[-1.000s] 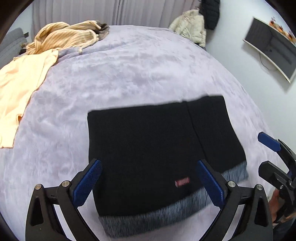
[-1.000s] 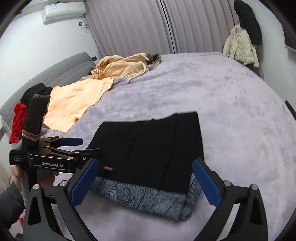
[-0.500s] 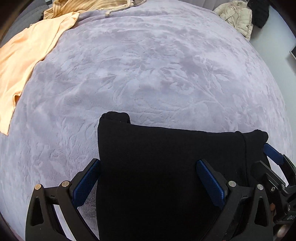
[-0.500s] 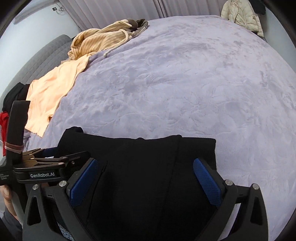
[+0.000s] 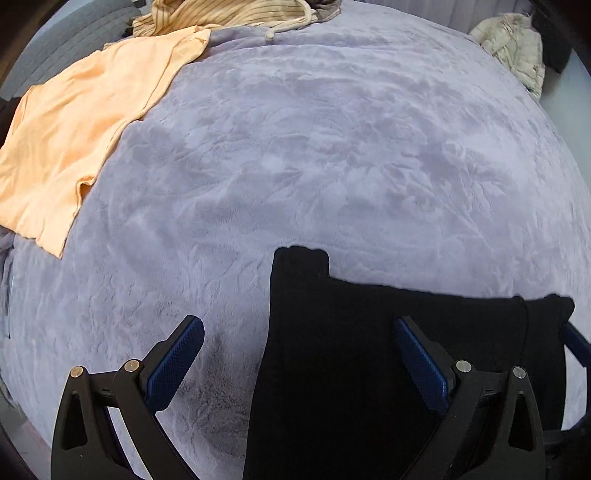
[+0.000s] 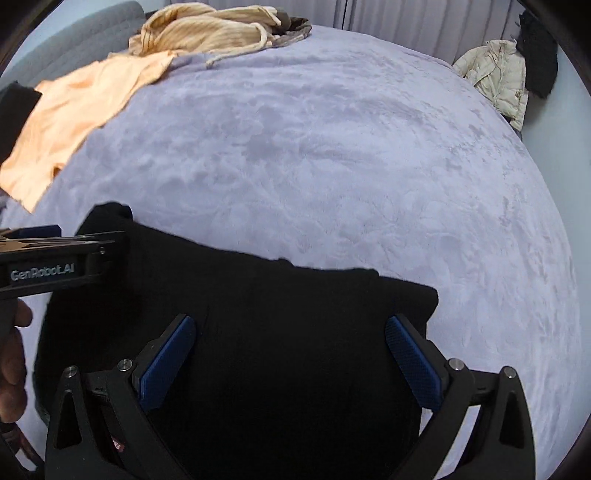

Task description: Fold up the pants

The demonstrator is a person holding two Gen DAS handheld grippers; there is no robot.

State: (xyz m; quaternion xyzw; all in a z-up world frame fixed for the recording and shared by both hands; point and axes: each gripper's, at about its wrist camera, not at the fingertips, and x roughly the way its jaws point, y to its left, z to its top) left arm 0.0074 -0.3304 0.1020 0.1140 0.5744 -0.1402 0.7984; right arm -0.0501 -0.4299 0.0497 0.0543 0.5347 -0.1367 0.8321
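The black pants lie folded on the lavender bed cover, close under both grippers; they also fill the lower part of the right wrist view. My left gripper is open, its right finger over the pants' left part and its left finger over bare cover. My right gripper is open, both fingers over the pants. The left gripper's body shows at the left of the right wrist view, at the pants' left edge. The pants' waistband is out of sight.
An orange shirt lies spread at the far left of the bed. A striped beige hoodie is bunched at the far edge. A cream jacket and a dark garment hang at the far right.
Both grippers have come down and forward close over the pants; the grey waistband has gone out of view. The left gripper has shifted left to the pants' left edge. Both stay open.
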